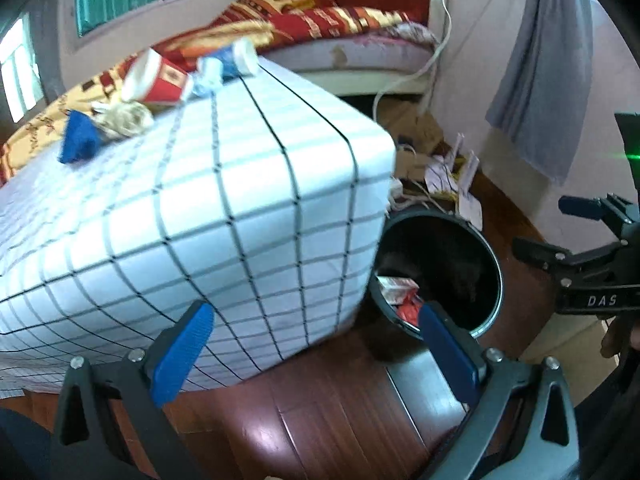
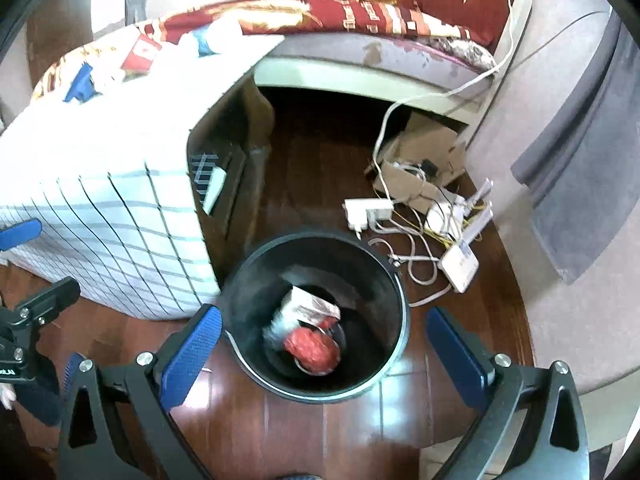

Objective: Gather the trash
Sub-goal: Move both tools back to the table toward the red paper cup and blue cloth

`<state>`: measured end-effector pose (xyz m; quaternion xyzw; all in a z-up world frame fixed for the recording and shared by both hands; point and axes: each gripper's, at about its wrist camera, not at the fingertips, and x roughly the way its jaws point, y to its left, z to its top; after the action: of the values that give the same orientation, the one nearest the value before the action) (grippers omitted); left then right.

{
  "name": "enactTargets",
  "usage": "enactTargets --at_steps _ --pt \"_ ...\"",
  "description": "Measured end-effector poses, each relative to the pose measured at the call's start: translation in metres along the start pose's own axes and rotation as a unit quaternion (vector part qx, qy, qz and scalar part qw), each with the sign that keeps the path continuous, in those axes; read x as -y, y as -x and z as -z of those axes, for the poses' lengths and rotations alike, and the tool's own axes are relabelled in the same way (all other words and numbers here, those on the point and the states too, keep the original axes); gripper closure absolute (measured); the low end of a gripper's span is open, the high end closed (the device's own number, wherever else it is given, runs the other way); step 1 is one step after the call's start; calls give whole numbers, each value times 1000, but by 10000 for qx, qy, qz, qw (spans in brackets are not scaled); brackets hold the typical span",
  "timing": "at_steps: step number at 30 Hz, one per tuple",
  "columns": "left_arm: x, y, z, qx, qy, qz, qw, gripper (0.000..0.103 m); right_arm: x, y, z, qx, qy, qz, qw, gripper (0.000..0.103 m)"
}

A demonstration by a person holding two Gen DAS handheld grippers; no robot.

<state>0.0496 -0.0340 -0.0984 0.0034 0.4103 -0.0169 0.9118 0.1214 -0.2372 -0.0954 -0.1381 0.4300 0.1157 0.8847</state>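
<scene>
The black trash bin (image 2: 320, 312) on the wooden floor (image 2: 288, 440), holding red wrappers (image 2: 314, 350), sits beside the checkered-cloth counter (image 1: 208, 200) carrying a red paper cup (image 1: 158, 80), both grippers' fingers (image 2: 192, 356) wide and empty.

Items you cannot fully read:
- Bin (image 1: 486, 248): near rim hidden behind the tabletop (image 1: 240, 200) corner and your left claw's pad.
- Trash in bin (image 2: 308, 328): blurred; kinds unclear.
- Cups (image 1: 160, 80) and scraps at the tabletop's far end: smeared, details unreadable.
- Right claw (image 1: 536, 228): cut off by the left view's edge.
</scene>
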Motion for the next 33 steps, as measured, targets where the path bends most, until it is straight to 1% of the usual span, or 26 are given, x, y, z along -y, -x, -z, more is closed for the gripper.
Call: enactTargets --at_steps 4,8,10,11,13,14,15,17,20,23,28,29,33 --pt "-12 15 -6 213 77 -83 9997 0 -10 10 -14 170 -109 -174 9996 0" --pt "-24 30 -10 511 148 -186 9984 0 -30 20 -29 320 64 -208 9993 0" --pt "-34 38 -10 679 324 -313 9967 0 -37 25 -34 387 126 -228 9989 0" --pt "-40 41 -10 731 422 -312 9959 0 -41 27 -37 433 147 -234 9987 0" --pt "-48 42 -11 749 517 -371 9952 0 -48 31 -43 508 141 -253 9983 0" --pt "-52 43 -13 767 526 -461 9946 0 -51 33 -48 560 108 -269 9980 0" --pt "-57 45 -13 817 528 -601 9934 0 -53 35 -52 609 75 -311 9976 0" --pt "-66 48 -16 889 567 -695 9920 0 -58 39 -62 698 -5 -423 9967 0" --pt "-84 53 -21 973 716 -853 9890 0 -67 39 -81 710 -29 -607 9956 0" --pt "-108 58 -28 1082 868 -1028 9850 0 -84 40 -100 728 48 -550 9958 0" --pt "-144 63 -39 1240 1107 -1269 9779 1 -116 39 -131 846 243 -701 9936 0" --pt "-152 63 -42 1272 1161 -1317 9762 1 -124 38 -139 880 270 -798 9925 0" --pt "-176 57 -51 1291 1280 -1438 9728 2 -148 28 -164 947 329 -946 9904 0"
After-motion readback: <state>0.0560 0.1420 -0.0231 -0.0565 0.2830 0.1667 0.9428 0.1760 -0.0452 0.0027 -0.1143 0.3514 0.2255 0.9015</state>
